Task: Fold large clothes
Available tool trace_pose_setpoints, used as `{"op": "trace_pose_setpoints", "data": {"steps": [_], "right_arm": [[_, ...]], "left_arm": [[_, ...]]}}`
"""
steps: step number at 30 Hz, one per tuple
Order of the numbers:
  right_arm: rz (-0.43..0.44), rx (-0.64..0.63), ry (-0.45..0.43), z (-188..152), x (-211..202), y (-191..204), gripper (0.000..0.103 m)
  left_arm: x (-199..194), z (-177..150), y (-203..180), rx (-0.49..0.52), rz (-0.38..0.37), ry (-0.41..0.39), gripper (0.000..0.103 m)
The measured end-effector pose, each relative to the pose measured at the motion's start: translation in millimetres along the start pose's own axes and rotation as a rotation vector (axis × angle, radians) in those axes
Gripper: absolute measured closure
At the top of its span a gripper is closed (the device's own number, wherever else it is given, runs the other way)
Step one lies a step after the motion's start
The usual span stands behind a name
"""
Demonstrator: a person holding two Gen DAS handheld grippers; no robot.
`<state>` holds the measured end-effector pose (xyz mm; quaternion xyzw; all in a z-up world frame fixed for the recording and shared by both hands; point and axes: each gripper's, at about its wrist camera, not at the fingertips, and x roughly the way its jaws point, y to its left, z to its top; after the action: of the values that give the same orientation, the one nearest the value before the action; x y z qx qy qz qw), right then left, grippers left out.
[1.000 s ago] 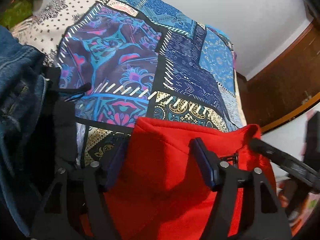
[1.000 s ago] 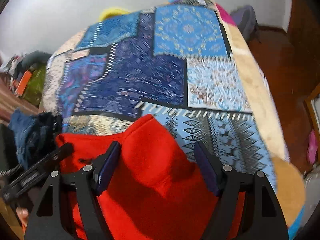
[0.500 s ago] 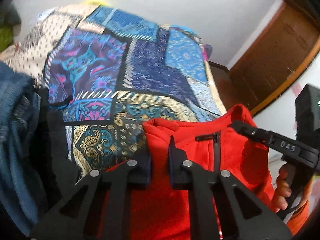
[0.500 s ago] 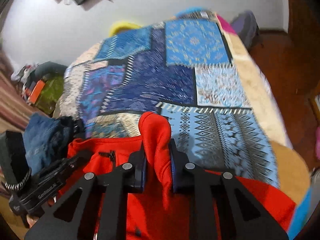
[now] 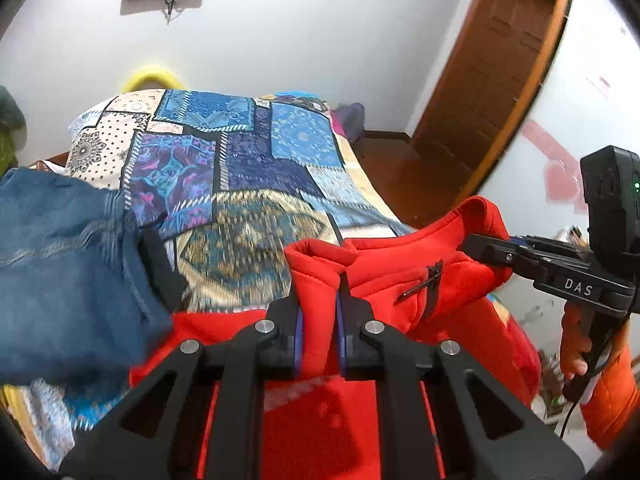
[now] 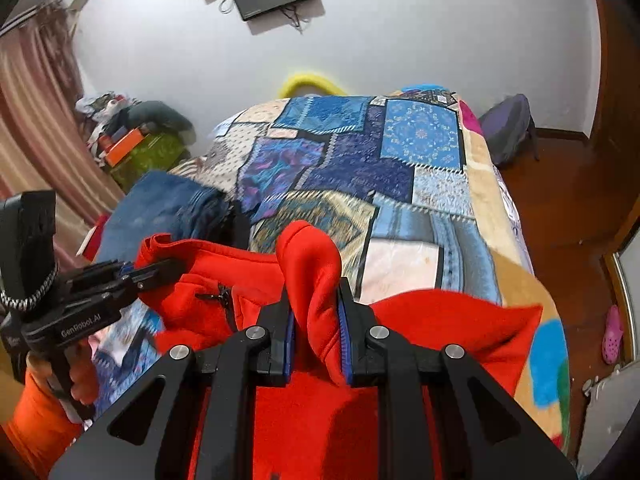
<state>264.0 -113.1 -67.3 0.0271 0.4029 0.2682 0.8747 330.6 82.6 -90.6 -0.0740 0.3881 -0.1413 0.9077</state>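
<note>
Both tools have gone from standing apart over the flat red fleece jacket (image 5: 384,272) to being clamped on it. The left tool (image 5: 318,332) now pinches a ridge of fabric at the collar edge, just beside the zip pull (image 5: 430,276). The right tool (image 6: 316,336) pinches a taller, rounded fold of the same garment. Compared with a second ago, more wall and more of the far end of the bed show in both views, and the jacket hangs between the tools instead of lying spread. The garment has therefore been picked up at two points near its top edge.

Judgement: the grasp step is complete and the lift is under way. The jacket is ready to be shaken out or laid flat on the patchwork bedspread (image 5: 260,168) ahead of the tools. No fold has been made yet.

Differences between views:

- The left wrist view shows the zip and collar opening to the right of the left tool, the right tool (image 5: 484,250) entering from the right, and the hand (image 5: 576,344) holding it in an orange sleeve. It also shows a wooden door (image 5: 488,92).
- The right wrist view shows the jacket's lower body draped to the right of the right tool, over the bed's near corner. It also shows the left tool (image 6: 160,270), a curtain (image 6: 36,128) and a pink shoe (image 6: 612,334) on the floor.
- Blue denim jeans (image 5: 60,272) lie to the left of both tools, near the jacket.
</note>
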Motion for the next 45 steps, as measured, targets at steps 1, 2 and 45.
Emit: {"op": "trace_pose_setpoints", "data": {"steps": [1,2,45], "right_arm": [[-0.005,-0.006,0.000,-6,-3,2,0.087],[-0.013,-0.016,0.002,-16,-7,7,0.087],[-0.132,0.024,0.014,-48,-14,-22,0.056]], "left_arm": [[-7,-8,-4,0.011,-0.010,0.005,0.091],[-14,-17,-9,0.028,-0.015,0.010,0.091],[-32,-78,39,-0.044,0.191,0.042,0.048]]}}
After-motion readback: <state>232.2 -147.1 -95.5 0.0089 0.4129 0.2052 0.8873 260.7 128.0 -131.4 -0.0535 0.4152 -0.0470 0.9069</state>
